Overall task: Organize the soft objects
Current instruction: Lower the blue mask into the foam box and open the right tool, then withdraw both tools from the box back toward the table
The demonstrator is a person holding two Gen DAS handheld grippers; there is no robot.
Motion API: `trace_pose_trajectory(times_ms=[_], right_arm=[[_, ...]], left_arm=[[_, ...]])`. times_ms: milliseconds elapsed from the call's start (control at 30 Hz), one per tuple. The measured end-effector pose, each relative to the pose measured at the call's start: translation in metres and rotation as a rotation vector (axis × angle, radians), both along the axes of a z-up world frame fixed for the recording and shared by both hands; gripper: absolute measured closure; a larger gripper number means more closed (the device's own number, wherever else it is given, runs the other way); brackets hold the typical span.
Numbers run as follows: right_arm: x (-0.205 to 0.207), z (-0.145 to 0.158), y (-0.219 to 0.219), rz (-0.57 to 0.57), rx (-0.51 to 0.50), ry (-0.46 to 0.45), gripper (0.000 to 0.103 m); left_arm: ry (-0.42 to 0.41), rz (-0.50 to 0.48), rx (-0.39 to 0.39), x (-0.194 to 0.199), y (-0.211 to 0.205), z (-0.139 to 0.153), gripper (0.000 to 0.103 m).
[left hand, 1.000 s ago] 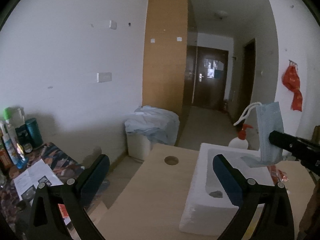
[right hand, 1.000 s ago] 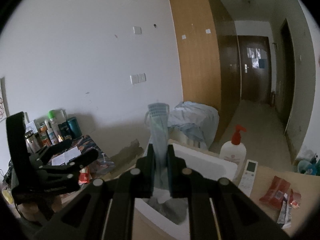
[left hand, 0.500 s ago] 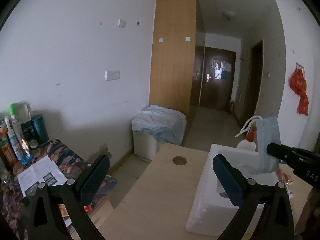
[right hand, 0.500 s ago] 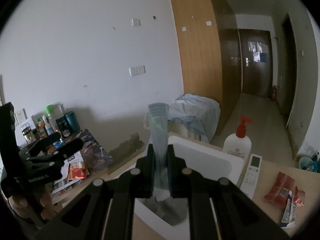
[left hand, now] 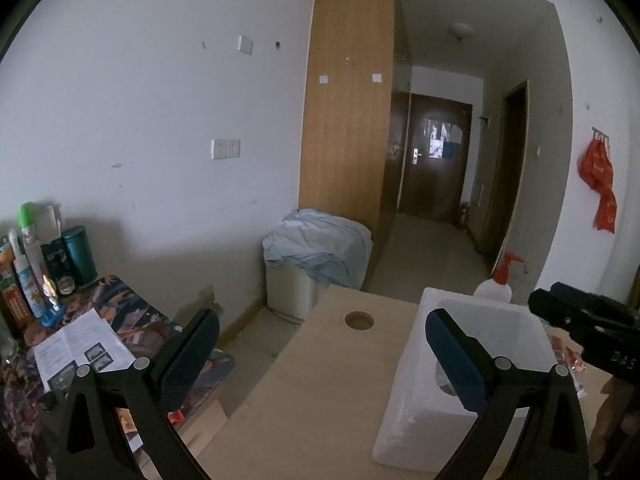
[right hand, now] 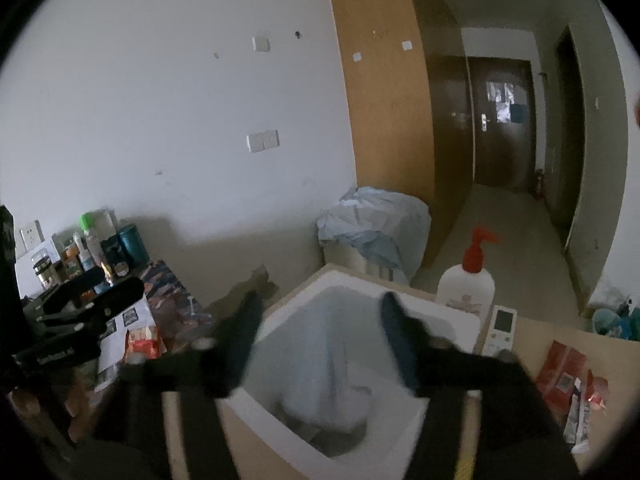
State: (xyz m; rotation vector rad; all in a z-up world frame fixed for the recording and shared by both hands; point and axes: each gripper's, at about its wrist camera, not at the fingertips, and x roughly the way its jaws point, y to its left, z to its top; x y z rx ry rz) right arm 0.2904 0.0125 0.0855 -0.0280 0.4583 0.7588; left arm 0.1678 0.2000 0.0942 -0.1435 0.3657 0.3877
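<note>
White foam box (right hand: 448, 318) taken as landmark; it is set on the light wooden table (left hand: 320, 400). Right gripper (right hand: 320, 328) is seen spread wide above the box, fingers blurred, nothing held between them. A pale blue face mask (right hand: 332, 364) is seen inside the box, smeared by motion, draped over a dark soft item on the box floor. Left gripper (left hand: 322, 348) is held left of the box, over the table, its blue-padded fingers (left hand: 188, 356) released wide and empty. In the left wrist view the right finger covers part of the box's interior, so the mask cannot be made out there; the right gripper (left hand: 568, 312) is noted at the box's far right corner. Behind the box, a white pump bottle (right hand: 466, 280) with red top is stood just beside its rim. A white remote (right hand: 500, 330) is laid right of the box, red snack packets (right hand: 560, 372) farther right. A round hole (left hand: 359, 320) is cut in the table left of the box. Beyond the box, a cloth-covered bin (left hand: 316, 256) is stood against the wall.
</note>
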Motion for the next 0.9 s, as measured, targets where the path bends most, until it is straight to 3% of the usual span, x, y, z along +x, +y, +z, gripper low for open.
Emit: trace_pose_trajectory(times_ms=[533, 700, 900], right_arm=[[-0.007, 0.006, -0.006, -0.012, -0.007, -0.024, 0.031], [-0.020, 0.009, -0.022, -0.040, 0.001, -0.038, 0.018], [-0.037, 0.017, -0.049, -0.091, 0.019, -0.063, 0.015]], left_arm=[[-0.014, -0.026, -0.004, -0.002, -0.008, 0.003, 0.000], [-0.025, -0.070, -0.001, -0.006, -0.022, 0.007, 0.000], [-0.033, -0.140, -0.007, -0.012, -0.043, 0.009, 0.000]])
